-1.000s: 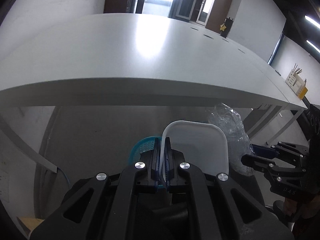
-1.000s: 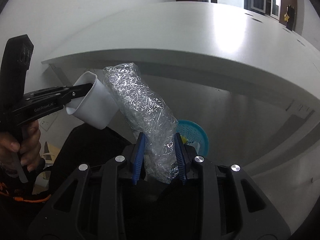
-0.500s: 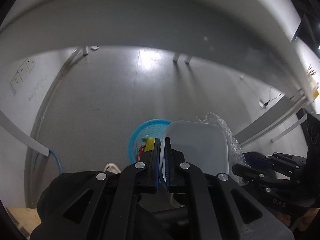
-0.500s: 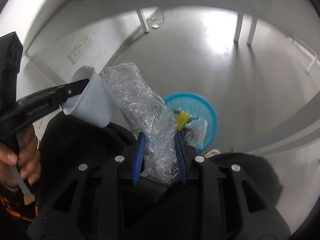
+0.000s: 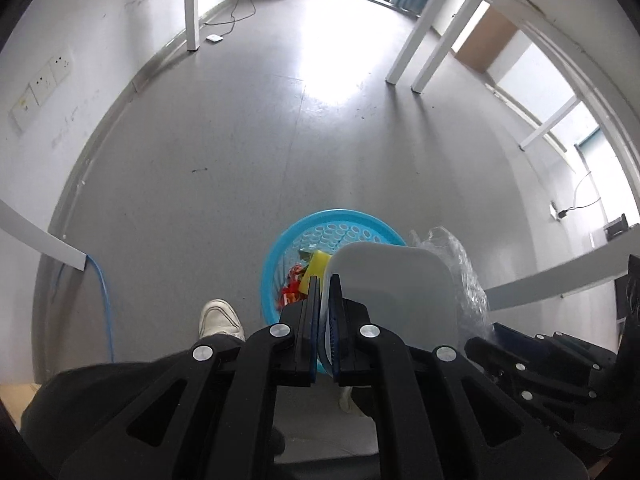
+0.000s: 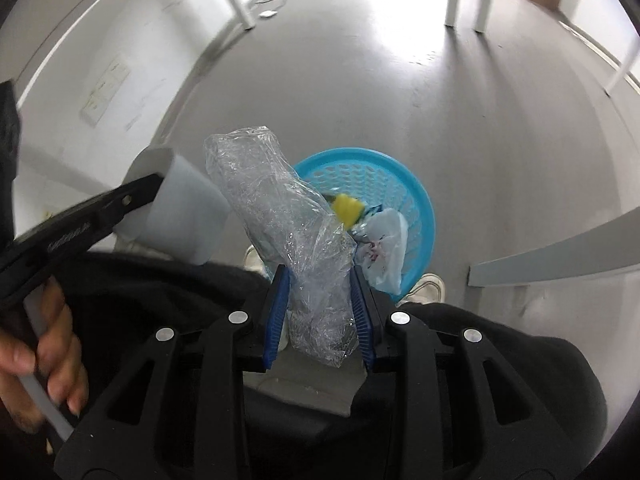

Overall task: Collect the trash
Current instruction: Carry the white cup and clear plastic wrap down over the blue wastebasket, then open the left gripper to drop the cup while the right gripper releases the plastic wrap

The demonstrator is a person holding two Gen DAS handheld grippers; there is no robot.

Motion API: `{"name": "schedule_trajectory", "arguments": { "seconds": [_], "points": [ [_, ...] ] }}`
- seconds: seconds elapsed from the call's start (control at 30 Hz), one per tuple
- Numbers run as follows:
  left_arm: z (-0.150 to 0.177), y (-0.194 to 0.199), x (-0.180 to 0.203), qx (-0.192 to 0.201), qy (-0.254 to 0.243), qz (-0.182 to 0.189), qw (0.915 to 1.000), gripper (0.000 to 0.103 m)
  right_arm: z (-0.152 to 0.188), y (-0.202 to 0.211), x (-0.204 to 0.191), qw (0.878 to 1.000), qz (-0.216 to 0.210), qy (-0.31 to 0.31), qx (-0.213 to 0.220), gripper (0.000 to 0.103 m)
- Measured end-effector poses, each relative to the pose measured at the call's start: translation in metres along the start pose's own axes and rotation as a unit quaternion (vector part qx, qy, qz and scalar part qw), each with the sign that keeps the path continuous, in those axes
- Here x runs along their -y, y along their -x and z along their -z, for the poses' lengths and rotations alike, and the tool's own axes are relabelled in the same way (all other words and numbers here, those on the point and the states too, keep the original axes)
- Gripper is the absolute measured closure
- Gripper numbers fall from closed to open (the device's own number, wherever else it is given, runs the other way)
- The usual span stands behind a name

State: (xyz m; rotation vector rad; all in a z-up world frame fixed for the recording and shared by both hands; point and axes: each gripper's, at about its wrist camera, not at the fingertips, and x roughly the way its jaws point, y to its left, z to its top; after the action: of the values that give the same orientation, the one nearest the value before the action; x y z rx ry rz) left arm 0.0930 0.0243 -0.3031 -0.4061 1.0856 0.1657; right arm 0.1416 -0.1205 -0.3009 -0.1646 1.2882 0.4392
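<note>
Both grippers are above the blue basket (image 5: pixel 298 236), which stands on the grey floor (image 5: pixel 224 168).

Left gripper (image 5: pixel 325 316): jaws closed on the rim wall of a white plastic container (image 5: pixel 394 292), one pad inside, one outside. The container body sits to the right of the jaws, and in the left wrist view it covers the basket's right half. In the right wrist view the same container (image 6: pixel 188 212) is up-left of the basket (image 6: pixel 400 176), clear of its rim.

Right gripper (image 6: pixel 319 312): jaws clamped on the lower part of a crumpled clear plastic bag (image 6: pixel 280 208). The bag's body sticks up and left past the blue pads (image 6: pixel 276 312), and its upper end is just beside the container; cannot tell whether they touch. The bag overlaps the basket's left rim in view.

Inside the basket: a yellow piece (image 6: pixel 349 207), a white plastic bag (image 6: pixel 384 248) and red wrappers (image 5: pixel 291 286).

White shoes (image 5: pixel 219 318) are on the floor, either side of the basket's near edge.
</note>
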Motion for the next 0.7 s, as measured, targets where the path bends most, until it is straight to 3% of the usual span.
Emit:
{"name": "schedule_trajectory", "arguments": {
  "seconds": [0.23,0.27,0.3,0.33,0.47,0.63,0.7],
  "points": [
    [-0.013,-0.030,0.002,-0.021,0.008,0.005,0.9997,0.099,-0.016,-0.040,0.020,0.998,-0.014,-0.046,-0.031,0.068],
    [-0.016,-0.033,0.000,-0.019,0.015,0.010,0.9997,0.088,-0.017,-0.040,0.023,0.998,-0.018,-0.052,-0.031,0.062],
    [-0.018,-0.035,-0.002,-0.017,0.025,0.018,0.9994,0.062,-0.018,-0.042,0.025,0.998,-0.025,-0.059,-0.030,0.059],
    [-0.019,-0.036,-0.004,-0.012,0.036,0.025,0.9990,0.054,-0.018,-0.042,0.027,0.997,-0.028,-0.062,-0.030,0.057],
    [-0.016,-0.034,-0.006,-0.014,0.037,0.030,0.9988,0.054,-0.019,-0.044,0.029,0.997,-0.034,-0.064,-0.026,0.043],
    [-0.013,-0.025,-0.005,-0.013,0.027,0.030,0.9991,0.054,-0.017,-0.037,0.027,0.997,-0.038,-0.056,-0.027,0.041],
    [-0.014,-0.021,-0.002,-0.008,0.018,0.025,0.9995,0.054,-0.015,-0.029,0.025,0.998,-0.035,-0.048,-0.024,0.036]
  ]
}}
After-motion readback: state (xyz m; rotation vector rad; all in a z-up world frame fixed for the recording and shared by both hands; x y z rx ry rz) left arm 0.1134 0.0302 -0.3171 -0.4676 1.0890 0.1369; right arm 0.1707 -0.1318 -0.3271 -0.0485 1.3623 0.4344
